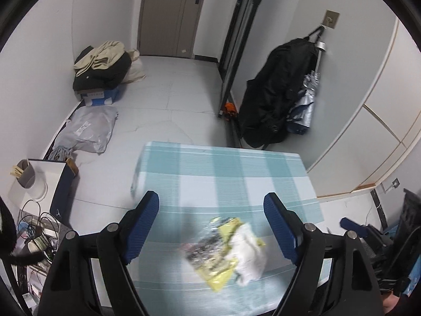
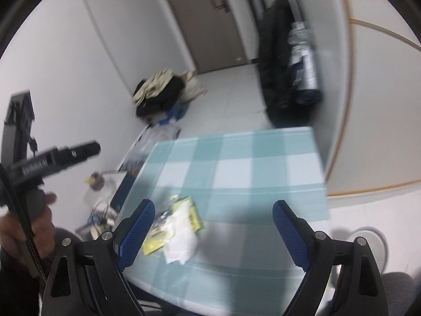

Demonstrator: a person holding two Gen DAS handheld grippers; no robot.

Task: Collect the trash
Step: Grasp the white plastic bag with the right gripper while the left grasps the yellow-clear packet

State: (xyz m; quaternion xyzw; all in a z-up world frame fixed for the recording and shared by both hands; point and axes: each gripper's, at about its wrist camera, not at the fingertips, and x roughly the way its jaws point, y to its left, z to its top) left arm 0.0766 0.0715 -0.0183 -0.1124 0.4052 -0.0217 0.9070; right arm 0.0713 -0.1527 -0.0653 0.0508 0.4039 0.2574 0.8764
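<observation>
A small heap of trash lies on the blue-and-white checked table: a yellow and clear wrapper with a crumpled white tissue on its right side. My left gripper is open above the table, its blue pads either side of the heap. In the right wrist view the same wrapper and tissue lie on the table toward the left pad. My right gripper is open and empty. The left gripper's body shows at the left, held in a hand.
A white bin stands on the floor right of the table. A black bag hangs on the wall beyond the table. Clothes on a blue box and a grey parcel bag lie on the floor at left. A cluttered side stand is at left.
</observation>
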